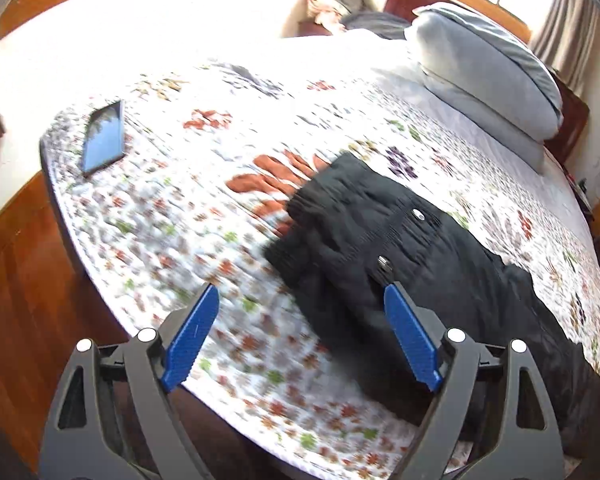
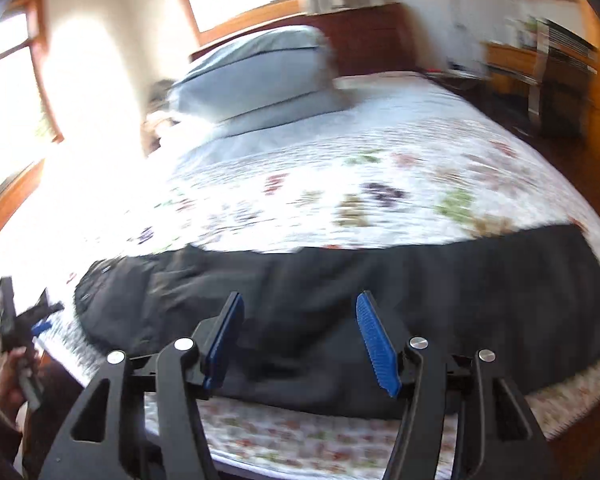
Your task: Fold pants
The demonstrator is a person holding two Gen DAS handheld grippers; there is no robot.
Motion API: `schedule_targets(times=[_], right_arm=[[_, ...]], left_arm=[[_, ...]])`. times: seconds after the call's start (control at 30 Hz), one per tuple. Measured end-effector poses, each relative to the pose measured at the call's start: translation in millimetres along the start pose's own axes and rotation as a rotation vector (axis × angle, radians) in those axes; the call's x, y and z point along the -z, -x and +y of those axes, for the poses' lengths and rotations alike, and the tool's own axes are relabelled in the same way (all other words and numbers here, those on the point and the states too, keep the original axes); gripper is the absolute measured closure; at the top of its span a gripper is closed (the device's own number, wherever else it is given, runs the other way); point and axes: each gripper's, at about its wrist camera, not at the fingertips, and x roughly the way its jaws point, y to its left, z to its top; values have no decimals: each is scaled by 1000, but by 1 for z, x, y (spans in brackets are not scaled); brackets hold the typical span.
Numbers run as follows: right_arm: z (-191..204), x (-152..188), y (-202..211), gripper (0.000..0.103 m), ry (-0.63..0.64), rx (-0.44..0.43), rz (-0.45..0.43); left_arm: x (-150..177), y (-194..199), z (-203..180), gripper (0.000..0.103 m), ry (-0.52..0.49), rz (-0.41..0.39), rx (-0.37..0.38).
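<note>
Black pants lie along the near edge of the bed, the waistband with two metal snaps toward the left end. In the right wrist view the pants stretch across the bed from left to right. My left gripper is open and empty, hovering over the bed just left of the waistband. My right gripper is open and empty, above the middle of the pants. The left gripper also shows in the right wrist view, held by a hand at the far left.
The bed has a white floral quilt. A dark phone lies near the bed's left corner. Grey pillows are stacked at the headboard. Wooden floor lies beside the bed. A wooden desk stands at the right.
</note>
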Motion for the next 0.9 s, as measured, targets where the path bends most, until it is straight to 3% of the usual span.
schedule_targets(times=[0.03, 0.17, 0.23, 0.33, 0.47, 0.7, 0.9], right_arm=[[43, -4, -24, 40, 86, -85, 15], [186, 3, -107, 38, 351, -256, 91], [239, 20, -139, 38, 487, -283, 125], [285, 53, -171, 38, 662, -232, 140], [294, 66, -204, 38, 773, -152, 150], [293, 69, -224, 41, 869, -30, 151], [298, 68, -229, 88, 893, -97, 220]], left_arm=[[-7, 4, 11, 15, 10, -33, -21], [-29, 17, 47, 15, 54, -119, -79], [-34, 22, 61, 14, 86, -139, -80], [-37, 24, 78, 14, 123, -137, -71], [-30, 17, 91, 14, 141, -132, -63], [-23, -5, 104, 14, 177, -69, -28], [-26, -2, 108, 14, 224, -82, 12]])
